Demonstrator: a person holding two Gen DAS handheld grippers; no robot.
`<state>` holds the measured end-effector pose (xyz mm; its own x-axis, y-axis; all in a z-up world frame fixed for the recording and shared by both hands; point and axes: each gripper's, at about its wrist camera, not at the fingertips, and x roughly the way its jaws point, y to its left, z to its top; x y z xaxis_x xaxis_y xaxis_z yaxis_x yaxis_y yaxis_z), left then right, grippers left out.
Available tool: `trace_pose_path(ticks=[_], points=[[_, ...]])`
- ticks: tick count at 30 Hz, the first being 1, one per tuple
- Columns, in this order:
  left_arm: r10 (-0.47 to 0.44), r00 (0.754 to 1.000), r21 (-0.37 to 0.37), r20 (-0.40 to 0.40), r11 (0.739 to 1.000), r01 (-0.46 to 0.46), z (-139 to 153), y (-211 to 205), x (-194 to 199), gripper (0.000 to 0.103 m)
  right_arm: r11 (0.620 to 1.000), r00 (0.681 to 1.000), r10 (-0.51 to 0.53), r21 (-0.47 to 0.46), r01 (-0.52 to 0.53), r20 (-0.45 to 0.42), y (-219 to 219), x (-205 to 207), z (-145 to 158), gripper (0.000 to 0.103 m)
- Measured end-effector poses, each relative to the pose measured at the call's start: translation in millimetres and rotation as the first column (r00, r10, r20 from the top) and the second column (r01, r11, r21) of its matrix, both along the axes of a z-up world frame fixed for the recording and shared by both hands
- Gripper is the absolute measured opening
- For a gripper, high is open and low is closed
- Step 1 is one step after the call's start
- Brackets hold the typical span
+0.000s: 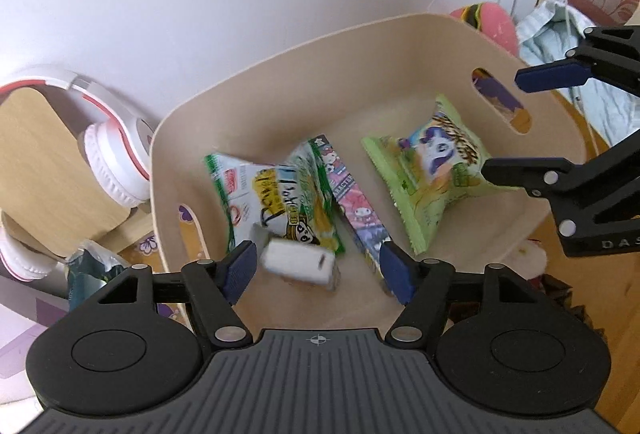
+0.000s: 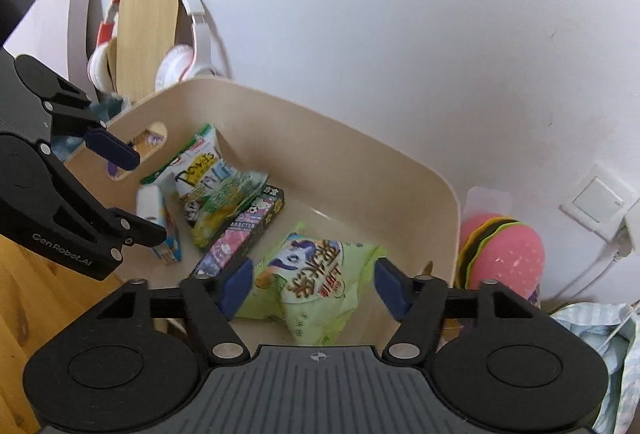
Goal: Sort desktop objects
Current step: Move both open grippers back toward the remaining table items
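Two hand-held grippers hang over the beige bin, both tilted down into it with their blue-padded jaws spread wide and nothing between them. The left hand-held gripper hovers above the bin's near-left part, over a small white carton that looks blurred and lies beside a green-and-white snack bag. The right hand-held gripper reaches in from the other side, poised over a pale green pony snack bag resting on the bin floor near the right wall. Between the two bags lies a long pink cartoon box, touching the green-and-white bag. The bin stands on a wooden counter against a white wall. Just left of it, white and red headphones hang over a wooden stand; right of it sits a pink burger-shaped plush.
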<state>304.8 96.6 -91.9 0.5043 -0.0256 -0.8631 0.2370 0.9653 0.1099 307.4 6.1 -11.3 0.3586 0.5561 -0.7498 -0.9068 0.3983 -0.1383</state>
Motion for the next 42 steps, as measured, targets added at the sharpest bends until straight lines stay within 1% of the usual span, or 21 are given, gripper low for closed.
trace_pose_path(ticks=[3, 4, 5, 9, 12, 15, 17, 18, 20, 23, 25, 27, 30, 35, 42], points=[[0.003, 1.000, -0.016, 0.021, 1.000, -0.002, 12, 3, -13, 0.071, 0.999, 1.000, -0.010, 0.050, 0.011, -0.017, -11, -4, 11, 0.079], [0.004, 1.000, -0.020, 0.026, 1.000, -0.003, 15, 4, -18, 0.071, 0.998, 1.000, -0.014, 0.064, 0.015, -0.023, -16, -5, 15, 0.081], [0.004, 1.000, -0.023, 0.031, 1.000, -0.003, 18, 5, -23, 0.071, 0.997, 1.000, -0.017, 0.075, 0.019, -0.026, -19, -6, 18, 0.085], [-0.009, 0.999, -0.027, 0.044, 1.000, 0.011, 26, 3, -45, 0.072, 0.994, 0.999, -0.026, 0.108, 0.029, -0.029, -37, -13, 27, 0.091], [-0.008, 0.999, -0.022, 0.038, 1.000, 0.009, 25, 1, -59, 0.073, 0.992, 0.999, -0.036, 0.120, 0.039, -0.031, -48, -17, 32, 0.096], [-0.009, 0.999, -0.001, 0.037, 1.000, 0.009, 20, 0, -76, 0.073, 0.990, 0.998, -0.050, 0.127, 0.055, -0.040, -61, -21, 34, 0.100], [-0.008, 1.000, -0.005, 0.014, 1.000, 0.008, 11, -1, -87, 0.073, 0.989, 0.997, -0.063, 0.128, 0.069, -0.045, -71, -25, 32, 0.103], [-0.008, 1.000, -0.011, -0.003, 1.000, 0.008, 6, -1, -91, 0.073, 0.989, 0.996, -0.069, 0.125, 0.075, -0.051, -77, -28, 30, 0.103], [-0.013, 0.999, -0.009, -0.031, 1.000, 0.013, -5, -2, -100, 0.073, 0.992, 0.995, -0.076, 0.100, 0.082, -0.068, -84, -32, 22, 0.103], [-0.025, 0.998, 0.016, -0.062, 1.000, 0.026, -21, -6, -112, 0.073, 0.995, 0.993, -0.079, 0.047, 0.083, -0.086, -93, -40, 5, 0.103], [-0.018, 0.996, 0.009, -0.090, 1.000, 0.019, -30, -6, -120, 0.073, 0.997, 0.991, -0.081, 0.011, 0.082, -0.105, -98, -45, -6, 0.103], [-0.012, 0.994, -0.006, -0.112, 1.000, 0.011, -38, -7, -126, 0.073, 0.996, 0.986, -0.086, -0.015, 0.084, -0.141, -103, -49, -16, 0.103], [-0.011, 0.991, 0.001, -0.137, 1.000, 0.011, -49, -11, -134, 0.073, 0.994, 0.975, -0.105, -0.040, 0.099, -0.198, -113, -55, -30, 0.103], [-0.010, 0.986, -0.018, -0.166, 1.000, 0.007, -61, -19, -141, 0.073, 0.991, 0.976, -0.093, -0.115, 0.071, -0.195, -118, -71, -50, 0.103], [-0.020, 0.979, -0.024, -0.203, 1.000, 0.015, -72, -32, -138, 0.073, 0.983, 0.978, -0.086, -0.174, 0.053, -0.187, -119, -81, -69, 0.103]])
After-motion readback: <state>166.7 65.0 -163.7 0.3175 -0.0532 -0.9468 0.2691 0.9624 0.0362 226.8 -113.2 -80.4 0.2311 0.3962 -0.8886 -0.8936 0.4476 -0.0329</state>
